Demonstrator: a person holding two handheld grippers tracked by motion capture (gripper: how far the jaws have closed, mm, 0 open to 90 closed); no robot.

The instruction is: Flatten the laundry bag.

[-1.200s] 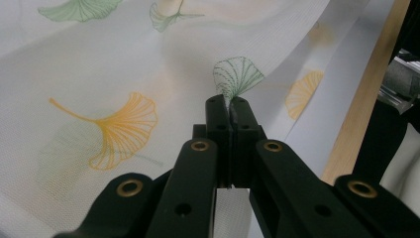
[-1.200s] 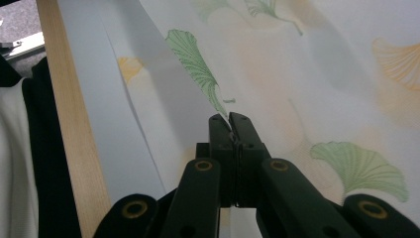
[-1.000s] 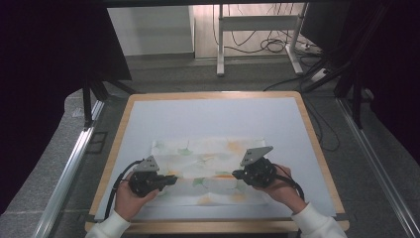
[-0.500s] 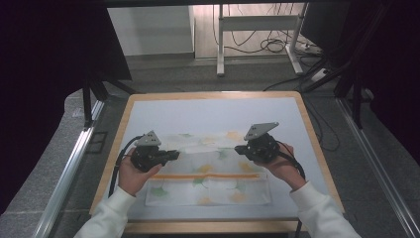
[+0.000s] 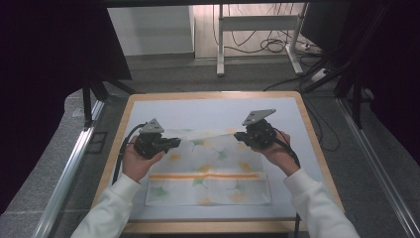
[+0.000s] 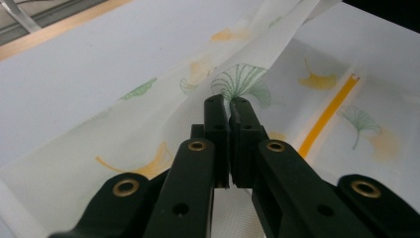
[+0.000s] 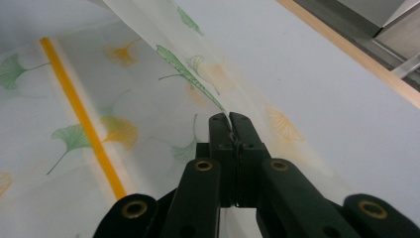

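From the high view, a thin white cloth printed with green and yellow ginkgo leaves (image 5: 208,171) lies on the pale tabletop (image 5: 208,111), slightly near of centre, with an orange stripe (image 5: 205,175) running left to right across it. The left gripper (image 5: 171,144) and the right gripper (image 5: 238,134) each pinch the cloth's far edge, one toward each side, and that edge hangs raised between them while the near part lies flat. The step looks like a fold, carrying the far edge toward the near one. It will go best if both hands travel level and together, keeping the raised edge taut enough not to sag in the middle.

In the left gripper view, the left gripper (image 6: 229,105) is clamped tight on a ridge of cloth (image 6: 148,139), which fans away on both sides. The bite is shallow, so a sudden tug could slip it free.

In the right gripper view, the right gripper (image 7: 229,121) is likewise closed on the cloth's edge (image 7: 188,69), with the orange stripe (image 7: 81,116) lying to its left. That stripe is a handy guide: laying the edge parallel to it should give a square fold.
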